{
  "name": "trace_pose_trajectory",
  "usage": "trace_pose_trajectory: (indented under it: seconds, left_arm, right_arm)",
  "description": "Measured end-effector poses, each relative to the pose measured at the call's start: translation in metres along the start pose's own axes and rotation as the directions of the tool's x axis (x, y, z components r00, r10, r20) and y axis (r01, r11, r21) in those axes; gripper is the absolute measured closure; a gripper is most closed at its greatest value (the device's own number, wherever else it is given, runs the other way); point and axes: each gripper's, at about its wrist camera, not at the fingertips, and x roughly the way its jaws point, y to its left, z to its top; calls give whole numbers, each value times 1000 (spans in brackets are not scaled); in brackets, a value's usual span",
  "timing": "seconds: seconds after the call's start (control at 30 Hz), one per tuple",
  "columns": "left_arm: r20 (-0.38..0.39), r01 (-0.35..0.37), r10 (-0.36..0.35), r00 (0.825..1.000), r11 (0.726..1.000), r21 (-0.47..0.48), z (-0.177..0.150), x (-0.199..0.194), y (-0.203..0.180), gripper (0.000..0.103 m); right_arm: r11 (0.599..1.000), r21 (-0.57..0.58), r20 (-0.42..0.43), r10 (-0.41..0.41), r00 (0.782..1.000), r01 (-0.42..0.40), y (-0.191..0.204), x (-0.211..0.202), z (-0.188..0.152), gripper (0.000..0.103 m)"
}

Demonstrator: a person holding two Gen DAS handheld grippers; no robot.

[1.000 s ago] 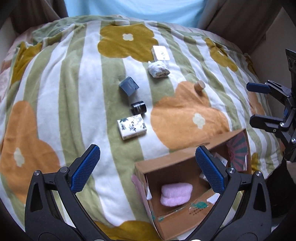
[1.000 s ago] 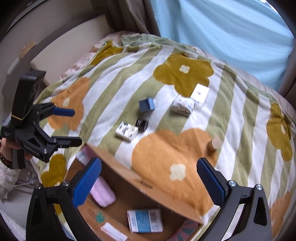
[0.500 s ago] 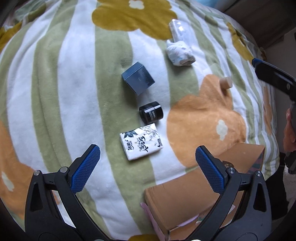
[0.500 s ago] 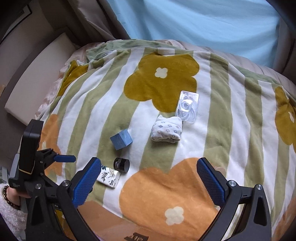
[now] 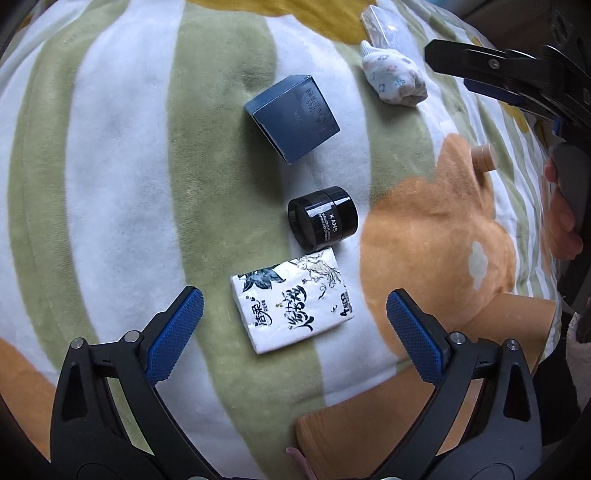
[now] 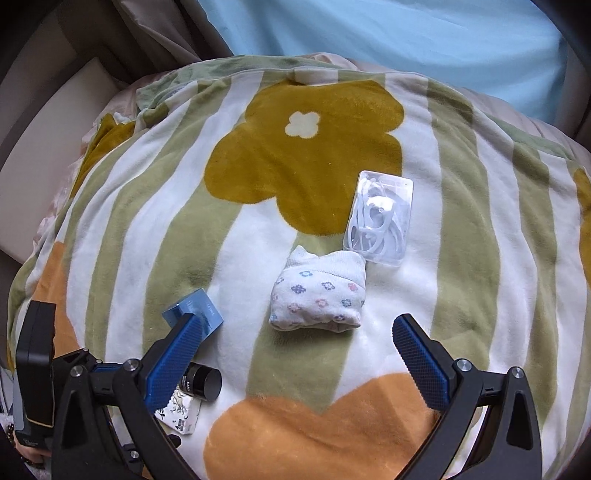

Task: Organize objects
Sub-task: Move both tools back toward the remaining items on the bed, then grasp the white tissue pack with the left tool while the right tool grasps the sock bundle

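My left gripper (image 5: 293, 308) hangs over the blanket, pointing steeply down. Its jaws are closing, with a white tissue pack (image 5: 295, 291) lying between the blue pads (image 5: 177, 328), which do not touch it. Just beyond the pack stand a black jar (image 5: 323, 218) and a dark blue box (image 5: 291, 116). My right gripper (image 6: 299, 326) is open above a rolled flowered sock (image 6: 317, 295), nothing between its fingers. A clear case of white earphones (image 6: 380, 218) lies behind the sock. The sock (image 5: 395, 79) shows in the left wrist view too.
A cardboard box (image 5: 369, 413) sits at the near right edge of the striped flower blanket (image 6: 295, 155). A small beige cylinder (image 5: 485, 157) stands right of the jar. A pale blue curtain (image 6: 369, 33) hangs behind the bed. A hand (image 5: 561, 221) holds the right gripper.
Both grippers have dropped closer to the blanket and moved away from the cardboard box. The left now frames the tissue pack; the right now frames the rolled sock.
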Motion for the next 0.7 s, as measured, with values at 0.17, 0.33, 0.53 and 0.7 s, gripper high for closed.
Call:
trace_pose_trajectory:
  seconds: [0.17, 0.33, 0.53, 0.7]
  left_arm:
    - [23, 32, -31, 999, 999, -20, 1, 6, 3, 6]
    - [16, 50, -49, 999, 999, -20, 5, 14, 4, 13]
    - [18, 47, -47, 999, 999, 5, 4, 14, 2, 23]
    - [14, 35, -36, 999, 999, 17, 2, 15, 6, 35]
  right_arm:
    - [1000, 3, -4, -31, 1000, 31, -4, 21, 2, 0]
    - [999, 5, -11, -49, 999, 49, -7, 36, 6, 0]
    - [998, 5, -22, -58, 998, 58, -6, 45, 7, 12]
    - [997, 0, -29, -73, 997, 73, -4, 49, 8, 20]
